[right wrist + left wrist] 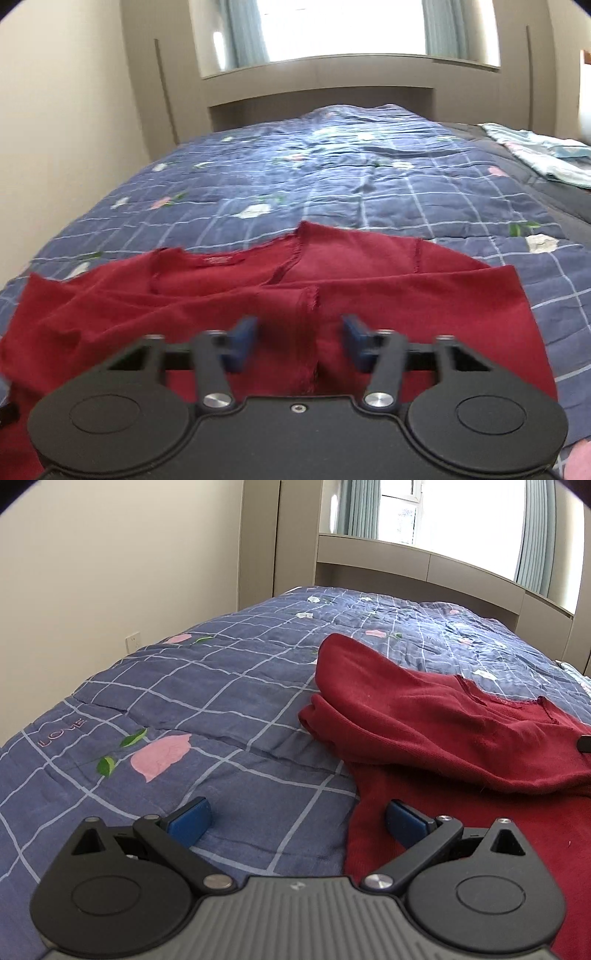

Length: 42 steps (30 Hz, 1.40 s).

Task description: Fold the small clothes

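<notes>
Through the left wrist camera I saw the blue checked quilt [207, 701] spread over the bed, printed with pink roses and the word LOVE near its left edge. A cream wall rose on the far left, and a beige headboard unit [406, 561] stood under a bright window with pale blue curtains. My left gripper [295, 821] hung low over the quilt with its blue pads spread wide and nothing pinched between them. Its left pad sat over bare quilt, while its right pad [404, 821] lay over the near left edge of the dark red garment [443, 731]. That garment lay rumpled on the right half of this view, one flap folded back over itself, the neckline showing toward the right. At the right border a small black part poked in; I could not tell what it was.

Through the right wrist camera, which was blurred, the red garment [229, 291] stretched across the near part of the quilt [332, 173], its neckline and label turned toward the headboard. A raised vertical fold of red cloth [308, 332] ran between the pads of my right gripper [299, 341]. The pads stood partly apart on either side of that fold, and I could see gaps between them and the cloth, so they were not clamped on it. Farther right, a pale patterned cloth [546, 155] lay bunched at the far right side of the bed.
</notes>
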Each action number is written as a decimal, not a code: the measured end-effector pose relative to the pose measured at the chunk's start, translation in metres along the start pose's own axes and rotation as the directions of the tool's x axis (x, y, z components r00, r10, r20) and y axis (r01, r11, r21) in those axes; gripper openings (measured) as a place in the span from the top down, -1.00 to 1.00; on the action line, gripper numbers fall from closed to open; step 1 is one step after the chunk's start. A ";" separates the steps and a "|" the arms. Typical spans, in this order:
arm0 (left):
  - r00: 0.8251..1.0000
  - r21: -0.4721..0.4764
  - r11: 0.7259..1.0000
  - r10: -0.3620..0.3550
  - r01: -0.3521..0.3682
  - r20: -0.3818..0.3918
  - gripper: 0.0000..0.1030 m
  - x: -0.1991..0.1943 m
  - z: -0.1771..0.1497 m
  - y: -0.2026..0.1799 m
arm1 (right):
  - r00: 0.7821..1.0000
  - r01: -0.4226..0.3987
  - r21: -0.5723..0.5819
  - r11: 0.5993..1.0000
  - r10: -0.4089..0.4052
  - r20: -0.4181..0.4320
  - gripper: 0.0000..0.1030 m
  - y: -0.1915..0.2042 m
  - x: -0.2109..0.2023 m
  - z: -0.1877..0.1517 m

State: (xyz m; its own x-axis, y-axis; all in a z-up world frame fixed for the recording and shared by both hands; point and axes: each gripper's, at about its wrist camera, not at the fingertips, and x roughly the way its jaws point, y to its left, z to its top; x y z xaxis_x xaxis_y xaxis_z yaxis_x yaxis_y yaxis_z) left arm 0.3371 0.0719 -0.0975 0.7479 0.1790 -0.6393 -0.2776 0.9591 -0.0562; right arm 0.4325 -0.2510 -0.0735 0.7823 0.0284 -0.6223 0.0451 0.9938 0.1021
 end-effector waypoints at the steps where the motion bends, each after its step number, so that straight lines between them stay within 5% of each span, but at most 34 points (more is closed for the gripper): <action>1: 1.000 -0.001 1.000 -0.001 0.001 -0.001 -0.99 0.000 0.000 0.000 | 1.000 -0.004 -0.012 1.000 0.004 0.008 0.57 0.001 0.000 0.000; 2: 1.000 -0.002 1.000 -0.002 0.002 0.000 -0.99 0.001 0.001 0.001 | 1.000 0.002 -0.030 1.000 -0.001 0.016 0.76 0.003 -0.003 -0.001; 9: 1.000 0.006 1.000 0.004 -0.004 0.002 -0.99 0.001 0.001 0.001 | 0.994 0.052 0.036 0.998 -0.055 0.090 0.78 -0.013 -0.011 -0.006; 16: 0.997 -0.029 0.998 -0.057 0.059 0.060 -0.99 -0.004 0.019 0.018 | 0.995 -0.017 0.124 0.992 0.005 0.097 0.57 -0.028 0.000 -0.023; 19: 0.995 0.085 0.996 -0.019 0.011 0.098 -0.99 0.005 0.039 0.017 | 0.993 -0.058 0.153 0.987 0.041 0.109 0.44 -0.032 0.000 -0.026; 21: 0.992 0.219 0.975 -0.009 -0.018 0.122 -0.91 0.013 0.047 0.011 | 0.992 -0.069 0.157 0.985 0.052 0.113 0.39 -0.033 0.000 -0.027; 25: 0.982 0.512 0.858 -0.051 -0.050 0.180 -0.72 0.025 0.042 -0.007 | 0.991 -0.076 0.137 0.988 0.060 0.120 0.25 -0.029 -0.001 -0.029; 27: 0.978 0.572 0.819 -0.085 -0.040 0.190 -0.71 0.022 0.035 -0.013 | 0.990 -0.085 0.121 0.989 0.070 0.121 0.13 -0.027 -0.001 -0.029; 29: 0.980 0.582 0.813 -0.111 -0.007 0.168 -0.69 0.024 0.034 -0.014 | 0.990 -0.092 0.096 0.991 0.081 0.119 -0.07 -0.023 0.000 -0.029; 35: 0.975 0.576 0.815 -0.177 0.068 0.135 -0.63 0.033 0.040 -0.012 | 0.990 -0.084 0.067 0.994 0.076 0.119 -0.16 -0.017 0.000 -0.030; 38: 0.969 0.592 0.798 -0.221 0.114 0.111 -0.19 0.037 0.041 -0.012 | 0.989 -0.090 0.075 0.993 0.081 0.122 -0.16 -0.019 0.000 -0.030; 40: 0.960 0.619 0.770 -0.265 0.156 0.087 0.45 0.038 0.040 -0.015 | 0.989 -0.090 0.074 0.993 0.080 0.122 -0.16 -0.019 0.000 -0.030; 42: 0.963 0.644 0.756 -0.246 0.116 0.115 0.78 0.035 0.036 -0.021 | 0.989 -0.091 0.075 0.993 0.081 0.122 -0.16 -0.019 -0.001 -0.030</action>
State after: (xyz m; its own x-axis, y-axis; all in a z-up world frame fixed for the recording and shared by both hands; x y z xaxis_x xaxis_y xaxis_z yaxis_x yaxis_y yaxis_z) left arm 0.3910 0.0657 -0.0911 0.8573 -0.0381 -0.5134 0.2653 0.8873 0.3772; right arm 0.4126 -0.2669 -0.0984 0.8535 0.0956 -0.5123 0.0206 0.9761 0.2163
